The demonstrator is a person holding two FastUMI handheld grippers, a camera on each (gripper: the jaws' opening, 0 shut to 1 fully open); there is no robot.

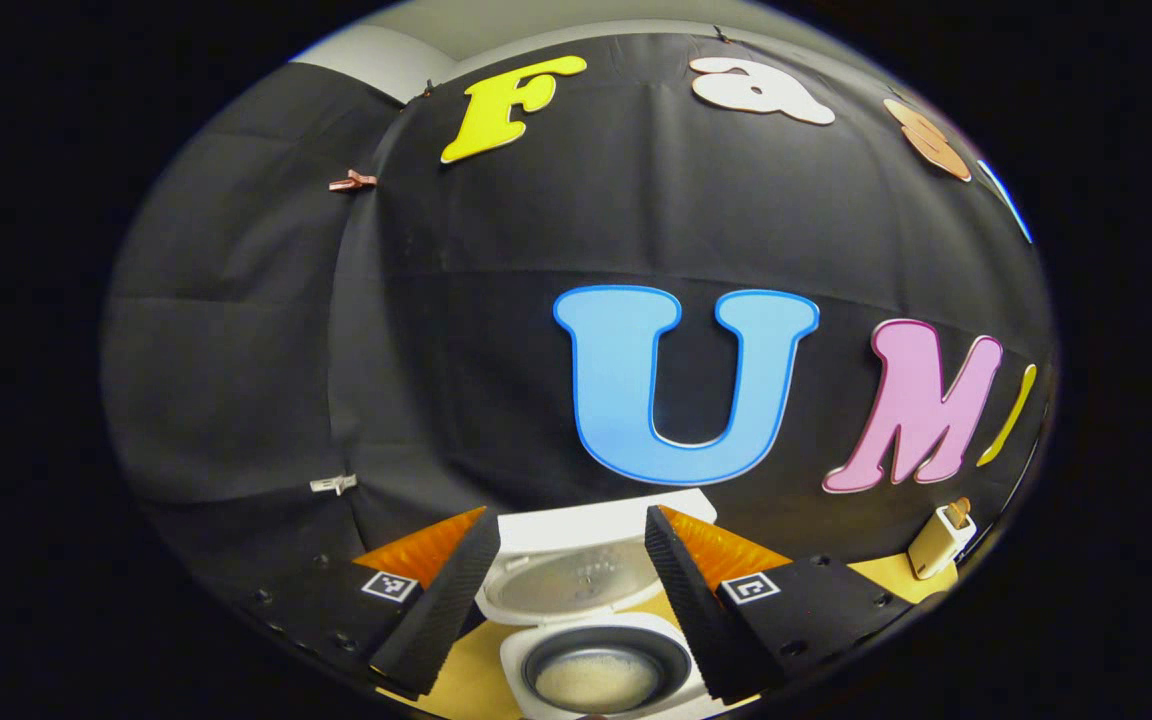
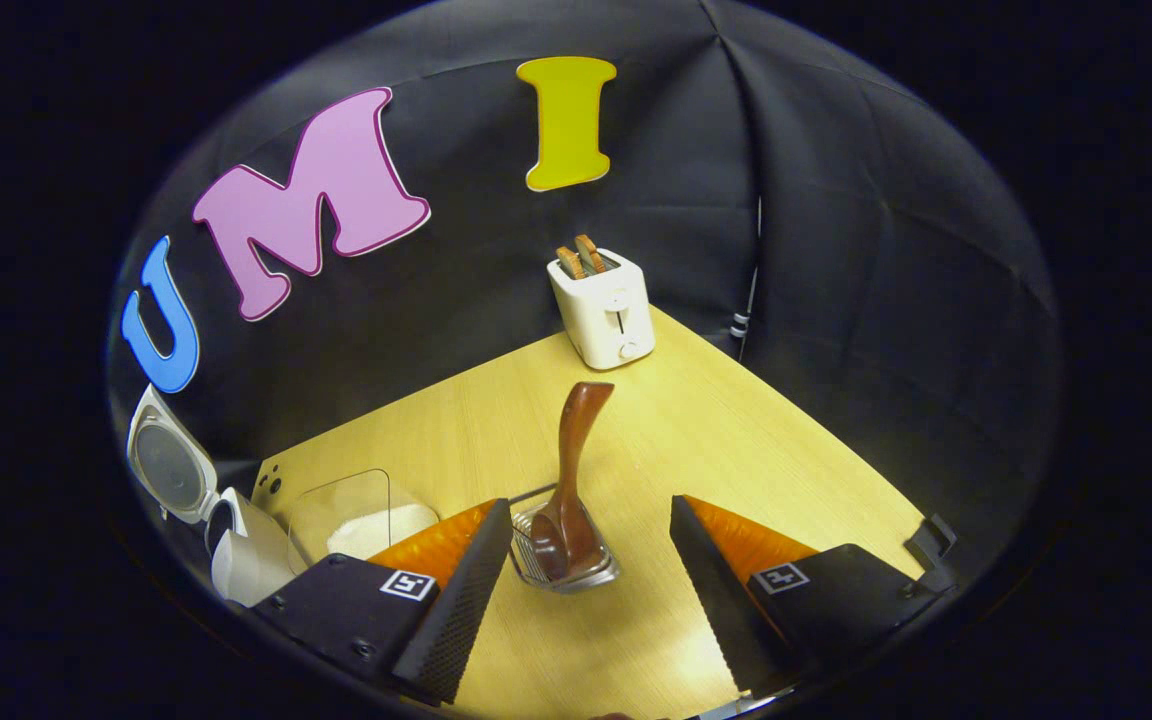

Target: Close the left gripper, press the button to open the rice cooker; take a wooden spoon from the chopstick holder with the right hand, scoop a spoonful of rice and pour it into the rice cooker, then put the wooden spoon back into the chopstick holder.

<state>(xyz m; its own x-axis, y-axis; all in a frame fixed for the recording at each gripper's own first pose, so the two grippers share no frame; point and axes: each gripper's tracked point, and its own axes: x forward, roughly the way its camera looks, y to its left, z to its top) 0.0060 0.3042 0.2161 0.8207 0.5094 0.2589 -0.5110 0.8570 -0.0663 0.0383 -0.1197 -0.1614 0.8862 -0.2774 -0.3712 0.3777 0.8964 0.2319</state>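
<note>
Dark wooden spoon (image 2: 574, 480) upright in holder (image 2: 564, 560)

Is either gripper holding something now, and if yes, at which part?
Nothing is held. The left gripper is open above the open rice cooker; the right gripper is open, with the wooden spoon standing free in the chopstick holder.

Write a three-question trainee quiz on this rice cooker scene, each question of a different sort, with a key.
1. True or false: the rice cooker lid is shut.
2. Where does the wooden spoon sit? A) in the chopstick holder B) in the right tool C) on the toaster
3. Fill in: both the left tool and the right one are ___.

Key: 1 false; 2 A; 3 open.
</note>
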